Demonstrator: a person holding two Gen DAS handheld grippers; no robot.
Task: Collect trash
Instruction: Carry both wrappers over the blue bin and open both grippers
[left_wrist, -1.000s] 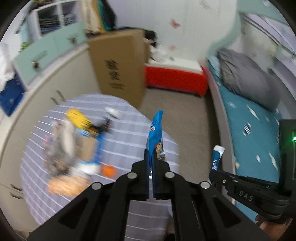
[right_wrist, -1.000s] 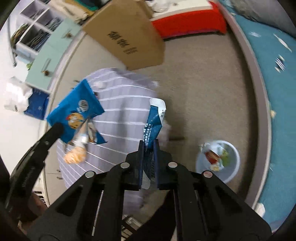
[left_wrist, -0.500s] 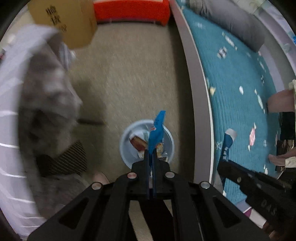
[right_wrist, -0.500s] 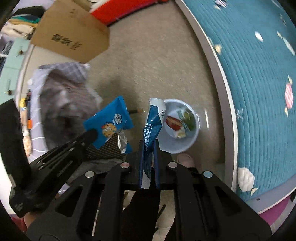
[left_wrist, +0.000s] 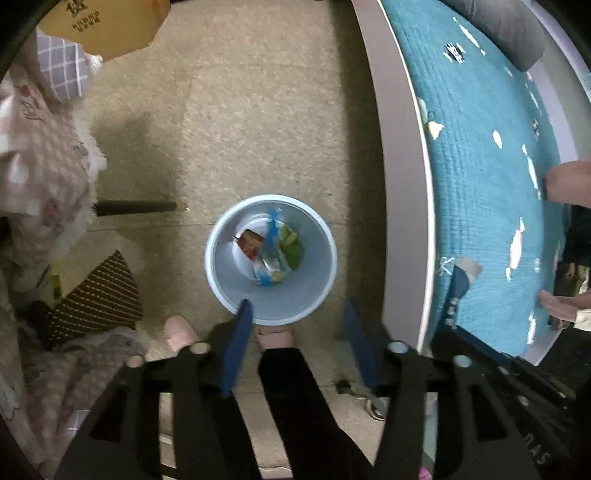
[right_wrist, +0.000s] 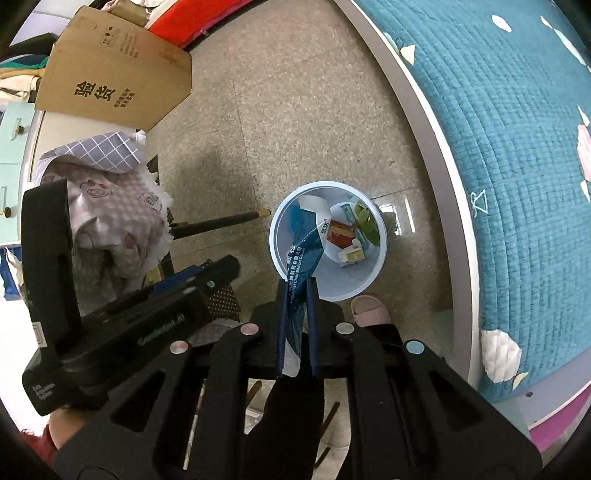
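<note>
— Left tongs, seen from the left wrist: how do they stand?
— Their jaws have just been opening and now stand well apart with nothing between them. They point almost straight down over the round pale-blue plastic waste bin on the speckled beige floor.
— And the trash?
— A blue crinkled snack bag, blurred, is inside the bin's mouth, among a red wrapper and a green wrapper at the bottom. Two pink slippers of the person show just below the bin. At the right edge the right tongs' wrapper pokes up over the teal quilted bed.

— Now the right wrist view?
— The right tongs are nearly closed, pinching the lower end of a dark-blue and white torn plastic wrapper. The wrapper stands up from the fingers and overlaps the bin's left half in the picture; whether it is above or beside the rim I cannot tell.
— Anything else around?
— The black body of the left tongs sits at the left, in front of a pink-checked cloth heap. A brown cardboard box with black print lies on the floor farther back, well apart from the bin.
</note>
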